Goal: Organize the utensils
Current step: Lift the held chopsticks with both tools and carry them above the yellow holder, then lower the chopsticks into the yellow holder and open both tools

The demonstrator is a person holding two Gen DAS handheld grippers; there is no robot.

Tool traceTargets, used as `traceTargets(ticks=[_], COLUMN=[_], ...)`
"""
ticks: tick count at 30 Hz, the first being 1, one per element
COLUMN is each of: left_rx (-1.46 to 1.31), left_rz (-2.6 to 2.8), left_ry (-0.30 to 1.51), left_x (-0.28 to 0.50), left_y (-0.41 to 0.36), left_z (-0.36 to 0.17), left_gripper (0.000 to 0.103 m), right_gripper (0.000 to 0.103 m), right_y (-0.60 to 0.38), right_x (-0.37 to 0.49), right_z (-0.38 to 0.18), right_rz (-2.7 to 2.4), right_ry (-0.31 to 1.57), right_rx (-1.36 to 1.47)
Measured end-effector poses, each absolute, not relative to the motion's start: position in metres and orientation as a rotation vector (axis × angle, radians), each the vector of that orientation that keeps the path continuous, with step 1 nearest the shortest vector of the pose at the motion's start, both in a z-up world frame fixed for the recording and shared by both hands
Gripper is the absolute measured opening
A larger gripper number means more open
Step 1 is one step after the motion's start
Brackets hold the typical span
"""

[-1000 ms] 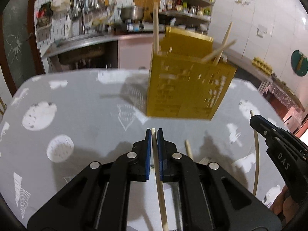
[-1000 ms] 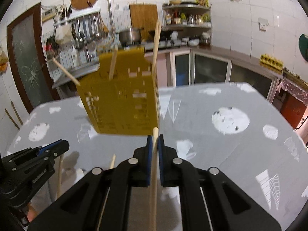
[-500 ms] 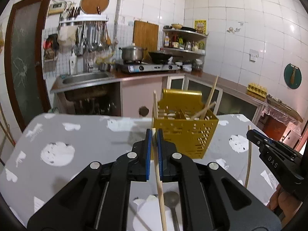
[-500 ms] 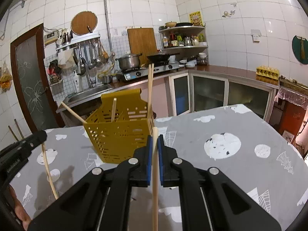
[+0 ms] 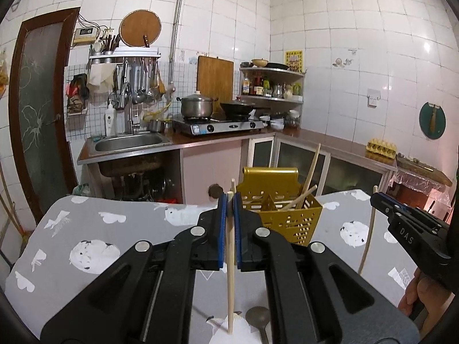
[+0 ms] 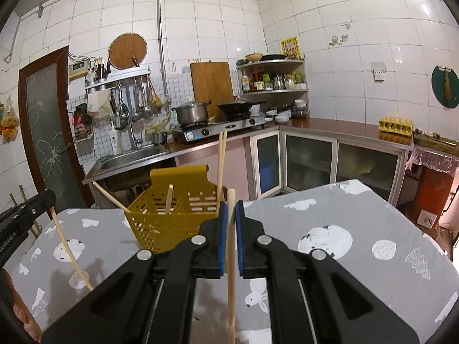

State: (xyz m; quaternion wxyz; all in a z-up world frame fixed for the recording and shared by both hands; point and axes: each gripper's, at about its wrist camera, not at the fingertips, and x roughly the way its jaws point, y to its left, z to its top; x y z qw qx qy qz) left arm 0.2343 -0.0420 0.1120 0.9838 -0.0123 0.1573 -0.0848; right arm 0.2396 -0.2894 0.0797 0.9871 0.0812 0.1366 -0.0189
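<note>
Left tool (image 5: 228, 200) clamped on one chopstick (image 5: 230, 272), right tool (image 6: 231, 209) clamped on another chopstick (image 6: 231, 272) — both held above the tabletop (image 6: 358, 223), yellow utensil basket (image 6: 175, 220) just ahead, slightly left of the right tool

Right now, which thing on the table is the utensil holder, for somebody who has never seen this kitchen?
Start at the grey table with white prints in front of the sink counter. Near its far edge stands the yellow holder, a perforated plastic basket with a raised back flap. It is the only yellow thing on the table, and wooden chopsticks poke out of it.
</note>
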Motion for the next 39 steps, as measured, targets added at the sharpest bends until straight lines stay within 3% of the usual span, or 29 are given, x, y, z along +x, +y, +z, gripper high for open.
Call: traceTargets(ticks=[18, 39], left_rx=[-0.028, -0.083], left_rz=[-0.197, -0.243], left_ry=[0.247, 0.107], left_x=[0.245, 0.289], left_y=[-0.043, -0.061], left_z=[0.138, 0.236], left_gripper=[0.004, 0.003], right_gripper=[0.006, 0.006], right_y=[-0.290, -0.288], right_x=[0.254, 0.296], right_z=[0.110, 0.221], right_rz=[-0.032, -0.028], right_ry=[0.222, 0.086], right_rx=[0.140, 0.140])
